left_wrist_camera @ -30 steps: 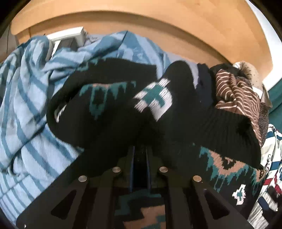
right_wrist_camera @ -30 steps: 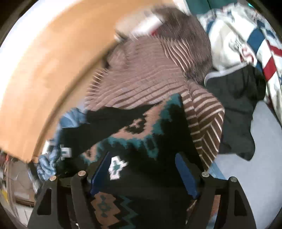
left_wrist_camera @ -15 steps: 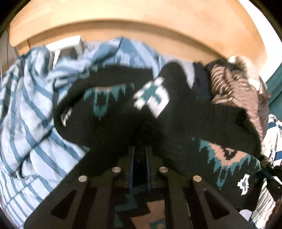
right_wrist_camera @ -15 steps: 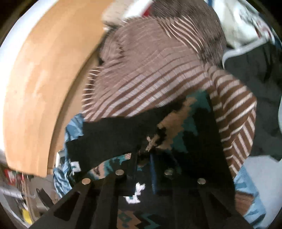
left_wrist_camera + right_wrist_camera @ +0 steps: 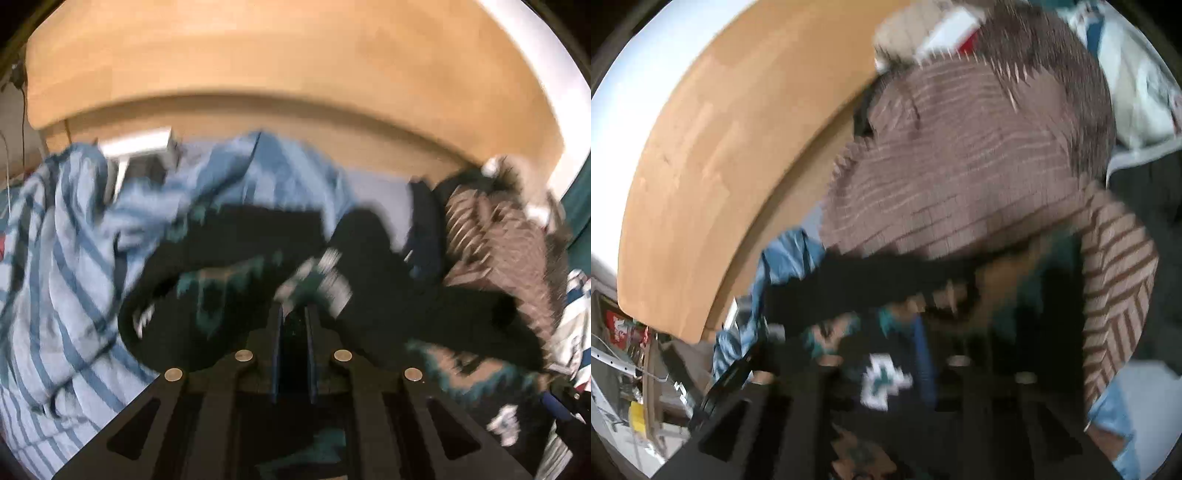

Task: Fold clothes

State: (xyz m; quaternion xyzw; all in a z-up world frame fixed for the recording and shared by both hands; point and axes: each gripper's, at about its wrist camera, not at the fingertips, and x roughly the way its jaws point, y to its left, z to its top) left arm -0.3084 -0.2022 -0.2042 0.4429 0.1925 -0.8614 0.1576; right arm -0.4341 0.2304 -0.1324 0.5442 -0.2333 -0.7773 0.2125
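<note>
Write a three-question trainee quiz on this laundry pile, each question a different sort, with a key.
1. True or false: the left tongs are clamped on the black patterned sweater.
2. Multiple choice: what lies directly behind the black patterned sweater in the right wrist view? A) a yellow towel B) a brown striped garment C) a pair of jeans
3. Fill in: the garment left of the sweater in the left wrist view is a blue ______ shirt.

Key: 1 true; 2 B; 3 striped.
</note>
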